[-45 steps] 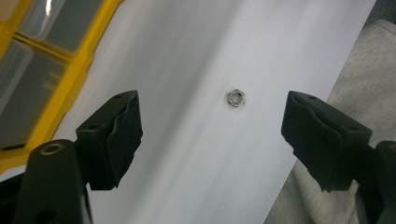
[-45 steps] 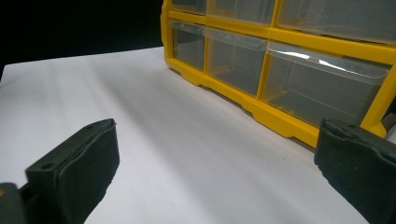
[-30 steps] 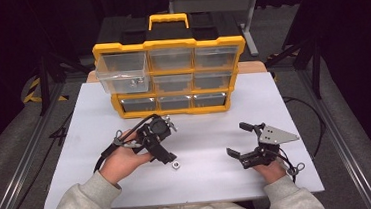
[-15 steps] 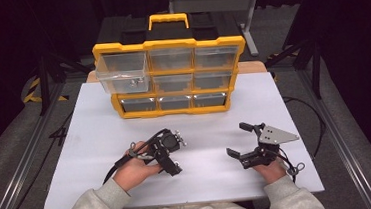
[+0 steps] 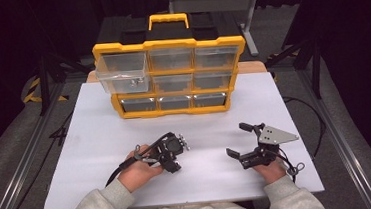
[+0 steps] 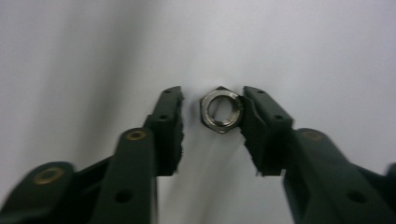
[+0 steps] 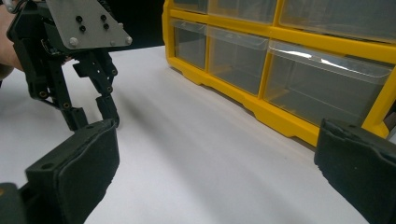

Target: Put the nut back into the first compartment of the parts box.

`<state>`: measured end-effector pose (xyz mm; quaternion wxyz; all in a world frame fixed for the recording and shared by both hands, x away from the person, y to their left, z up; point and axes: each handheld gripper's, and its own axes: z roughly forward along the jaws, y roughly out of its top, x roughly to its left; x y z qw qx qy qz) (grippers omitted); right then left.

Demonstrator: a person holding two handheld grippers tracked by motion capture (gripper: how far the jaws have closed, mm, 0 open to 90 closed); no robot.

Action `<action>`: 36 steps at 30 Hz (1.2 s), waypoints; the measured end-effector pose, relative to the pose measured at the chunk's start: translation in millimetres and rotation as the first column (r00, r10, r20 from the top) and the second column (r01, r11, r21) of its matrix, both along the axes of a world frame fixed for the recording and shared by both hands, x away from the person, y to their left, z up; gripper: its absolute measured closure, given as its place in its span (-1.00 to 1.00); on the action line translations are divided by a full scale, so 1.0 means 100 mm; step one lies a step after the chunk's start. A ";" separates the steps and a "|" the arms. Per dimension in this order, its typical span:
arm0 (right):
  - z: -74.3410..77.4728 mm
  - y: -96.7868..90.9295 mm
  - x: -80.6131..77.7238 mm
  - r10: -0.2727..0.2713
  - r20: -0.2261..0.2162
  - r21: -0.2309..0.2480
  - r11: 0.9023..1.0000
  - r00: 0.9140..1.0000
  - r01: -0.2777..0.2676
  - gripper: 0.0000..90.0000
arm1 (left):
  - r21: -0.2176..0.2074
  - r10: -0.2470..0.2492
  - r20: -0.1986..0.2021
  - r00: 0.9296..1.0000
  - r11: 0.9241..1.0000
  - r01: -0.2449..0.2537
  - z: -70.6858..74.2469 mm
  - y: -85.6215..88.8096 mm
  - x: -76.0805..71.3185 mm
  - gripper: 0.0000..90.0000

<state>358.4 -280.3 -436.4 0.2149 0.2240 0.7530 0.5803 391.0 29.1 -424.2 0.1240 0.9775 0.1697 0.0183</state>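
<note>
A small steel hex nut [image 6: 221, 109] lies flat on the white table [image 5: 100, 136]. My left gripper [image 6: 212, 92] points down at it, with one jaw on each side. Its jaws have just been closing. The right-hand pad [image 6: 261, 121] touches the nut, while a narrow gap remains at the left-hand pad [image 6: 168, 121]. In the high view the left gripper [image 5: 173, 166] stands near the table's front, left of centre, and covers the nut. My right gripper [image 5: 239, 139] rests open at the front right, holding nothing. The right gripper view also shows the left gripper [image 7: 93, 122].
A yellow drawer organizer [image 5: 169, 45] with clear drawers stands at the back of the table. Its top-left drawer [image 5: 122, 72] is pulled out, with a small metal part [image 5: 132, 81] inside. Cables trail from both grippers. Dark floor and frame rails surround the table.
The left gripper has come down and to the right over the nut, which lay beside it before. The right gripper has not moved.
</note>
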 end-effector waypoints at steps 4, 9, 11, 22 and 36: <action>0.00 0.00 0.00 -0.003 0.000 -0.004 1.000 1.000 0.003 -0.99 | 0.031 0.003 -0.006 1.000 1.000 -0.003 0.02 -0.02 -0.01 0.54; 0.00 0.00 0.00 -0.002 -0.001 -0.002 1.000 1.000 0.002 -0.99 | 0.037 -0.006 -0.011 1.000 0.999 0.007 0.14 -0.02 -0.04 0.54; 0.00 0.00 0.00 -0.003 -0.001 -0.001 1.000 1.000 0.003 -0.99 | 0.036 -0.004 -0.012 1.000 0.999 0.004 0.25 -0.01 -0.04 0.54; 0.00 0.00 0.00 -0.008 0.000 0.001 1.000 1.000 0.008 -0.99 | 0.030 0.019 -0.020 1.000 0.999 -0.018 0.83 0.17 -0.01 0.54; -0.01 0.00 0.00 -0.008 -0.011 0.005 1.000 1.000 0.008 -0.99 | 0.043 0.055 0.034 0.998 0.997 -0.057 1.58 0.42 0.02 0.54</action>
